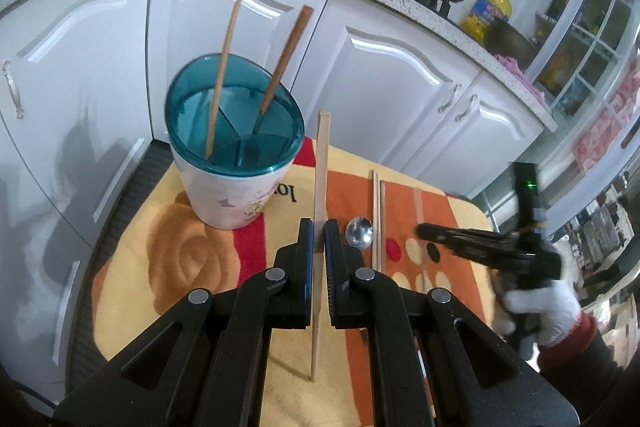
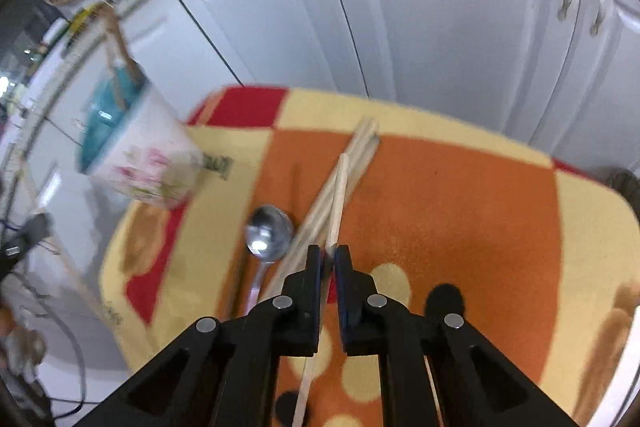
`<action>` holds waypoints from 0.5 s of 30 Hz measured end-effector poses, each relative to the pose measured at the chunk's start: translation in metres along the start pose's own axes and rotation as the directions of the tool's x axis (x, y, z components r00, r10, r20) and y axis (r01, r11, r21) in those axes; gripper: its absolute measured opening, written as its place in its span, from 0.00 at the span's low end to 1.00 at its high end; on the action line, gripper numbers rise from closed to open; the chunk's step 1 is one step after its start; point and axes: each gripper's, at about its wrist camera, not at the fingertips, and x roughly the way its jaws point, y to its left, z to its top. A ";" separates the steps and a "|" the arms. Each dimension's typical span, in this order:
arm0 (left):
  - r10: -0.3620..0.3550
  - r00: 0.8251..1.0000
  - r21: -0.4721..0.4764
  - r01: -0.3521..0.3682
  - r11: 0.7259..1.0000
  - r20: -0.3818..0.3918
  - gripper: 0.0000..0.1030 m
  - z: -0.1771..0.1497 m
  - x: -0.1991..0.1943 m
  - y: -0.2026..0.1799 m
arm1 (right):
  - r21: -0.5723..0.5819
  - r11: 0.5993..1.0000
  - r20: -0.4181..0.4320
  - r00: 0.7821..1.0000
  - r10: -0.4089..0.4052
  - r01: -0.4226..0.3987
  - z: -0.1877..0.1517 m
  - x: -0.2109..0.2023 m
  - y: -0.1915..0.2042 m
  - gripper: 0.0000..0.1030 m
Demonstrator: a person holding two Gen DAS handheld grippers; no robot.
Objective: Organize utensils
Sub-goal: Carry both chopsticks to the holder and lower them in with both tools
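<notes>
Kitchen towel (image 1: 168, 267): holder (image 1: 234, 155) containing chopsticks (image 1: 224, 67)

The cup (image 2: 136, 151) is smearing with motion blur in the right wrist view, its flower print unreadable. Beside the cup, the spoon (image 2: 267, 231) handle is disappearing under the right gripper (image 2: 327, 259).

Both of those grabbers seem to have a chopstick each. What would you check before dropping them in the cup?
1. Left hand-held gripper clamps its chopstick: ok.
2. Right hand-held gripper clamps its chopstick: ok.
3. Cup upright on the mat: ok.
4. Room in the cup's slots: ok, only two utensils inside.
5. Left chopstick over the cup: not ok, it is beside it.
6. Spoon clear of the path: cannot tell.
</notes>
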 end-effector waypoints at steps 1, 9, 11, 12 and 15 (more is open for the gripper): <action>-0.001 1.000 -0.001 0.001 1.000 0.005 0.04 0.001 -0.003 0.000 | -0.005 1.000 0.028 1.000 0.010 -0.010 0.000 -0.015 0.001 0.06; -0.016 0.998 0.001 0.016 1.000 0.059 0.04 0.011 -0.031 0.001 | -0.078 0.995 0.161 0.984 0.074 -0.062 0.005 -0.088 0.027 0.05; -0.017 0.997 0.000 0.017 1.000 0.070 0.04 0.015 -0.038 0.002 | -0.091 0.993 0.182 0.979 0.092 -0.076 0.009 -0.099 0.035 0.05; -0.019 0.997 0.002 0.018 1.000 0.076 0.04 0.017 -0.041 0.002 | -0.097 0.992 0.193 0.977 0.095 -0.078 0.011 -0.104 0.039 0.05; -0.019 0.995 0.010 0.018 1.000 0.102 0.04 0.026 -0.054 0.003 | -0.122 0.987 0.222 0.967 0.126 -0.101 0.024 -0.118 0.051 0.05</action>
